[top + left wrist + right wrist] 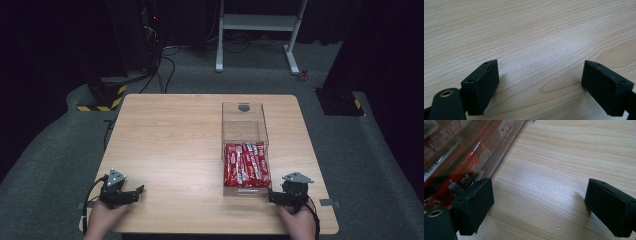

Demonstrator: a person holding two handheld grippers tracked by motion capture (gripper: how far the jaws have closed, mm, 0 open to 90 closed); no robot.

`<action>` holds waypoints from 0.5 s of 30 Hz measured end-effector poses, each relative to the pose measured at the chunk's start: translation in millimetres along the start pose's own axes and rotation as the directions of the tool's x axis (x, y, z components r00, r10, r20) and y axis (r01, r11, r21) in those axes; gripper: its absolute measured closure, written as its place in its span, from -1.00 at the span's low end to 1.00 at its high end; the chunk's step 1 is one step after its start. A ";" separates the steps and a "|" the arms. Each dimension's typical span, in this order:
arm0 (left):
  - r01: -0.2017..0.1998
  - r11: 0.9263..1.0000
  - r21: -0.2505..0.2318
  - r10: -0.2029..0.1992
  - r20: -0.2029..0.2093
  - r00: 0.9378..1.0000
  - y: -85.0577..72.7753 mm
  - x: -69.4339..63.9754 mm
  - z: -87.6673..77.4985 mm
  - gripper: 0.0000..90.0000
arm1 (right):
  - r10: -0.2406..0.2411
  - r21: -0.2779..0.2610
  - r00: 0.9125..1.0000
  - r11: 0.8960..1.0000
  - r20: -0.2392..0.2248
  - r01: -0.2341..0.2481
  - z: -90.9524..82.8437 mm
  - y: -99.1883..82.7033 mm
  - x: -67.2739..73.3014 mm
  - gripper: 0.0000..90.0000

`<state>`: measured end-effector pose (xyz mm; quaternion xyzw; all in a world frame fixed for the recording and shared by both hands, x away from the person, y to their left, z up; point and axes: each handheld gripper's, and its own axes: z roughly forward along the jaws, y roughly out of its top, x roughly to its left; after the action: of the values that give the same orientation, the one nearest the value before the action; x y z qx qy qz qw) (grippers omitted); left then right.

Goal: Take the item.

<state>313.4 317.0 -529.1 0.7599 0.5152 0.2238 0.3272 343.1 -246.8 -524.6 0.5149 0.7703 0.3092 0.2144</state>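
Right gripper [537,207], jaws wide and empty, rests just beside the clear box [245,131] of red packets [246,164].

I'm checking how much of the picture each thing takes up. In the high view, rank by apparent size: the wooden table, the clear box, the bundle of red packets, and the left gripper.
1. wooden table
2. clear box
3. red packets
4. left gripper, about the same as the right gripper.

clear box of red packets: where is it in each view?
High view: clear box right of centre on the table, red packets in its near half.
Left gripper view: none of it here, just wood between the open jaws.
Right gripper view: box wall upper left, beside one jaw.
Shared landmark: the table's wood grain.
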 end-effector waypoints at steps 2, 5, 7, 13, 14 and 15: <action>0.000 1.000 0.001 0.000 0.001 1.000 0.1 0.1 0.0 -0.67 | 0.000 0.000 1.000 1.000 0.000 0.000 0.0 0.0 0.0 -0.82; -0.001 1.000 0.001 0.001 0.000 1.000 0.2 0.3 0.1 -0.67 | 0.000 0.000 1.000 1.000 -0.001 0.000 0.0 0.0 0.0 -0.82; -0.001 1.000 0.001 0.001 0.000 1.000 0.3 0.3 0.2 -0.67 | 0.000 0.000 1.000 1.000 -0.001 0.000 0.0 0.1 0.0 -0.82; 0.004 1.000 0.002 -0.004 0.000 1.000 0.5 0.1 0.4 -0.67 | 0.009 0.000 1.000 1.000 0.006 -0.009 -0.7 -0.5 1.6 -0.81; 0.004 1.000 0.002 -0.004 0.000 1.000 0.5 0.1 0.4 -0.68 | 0.013 -0.002 1.000 1.000 0.008 -0.013 -0.8 -0.7 1.9 -0.81; 0.005 1.000 0.003 -0.005 0.000 1.000 0.6 0.0 0.4 -0.68 | 0.013 -0.002 1.000 1.000 0.008 -0.013 -0.8 -0.7 1.9 -0.81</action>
<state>314.0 316.8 -528.9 0.7592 0.5175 0.2221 0.3264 341.4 -245.5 -524.6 0.5208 0.7658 0.3091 0.2160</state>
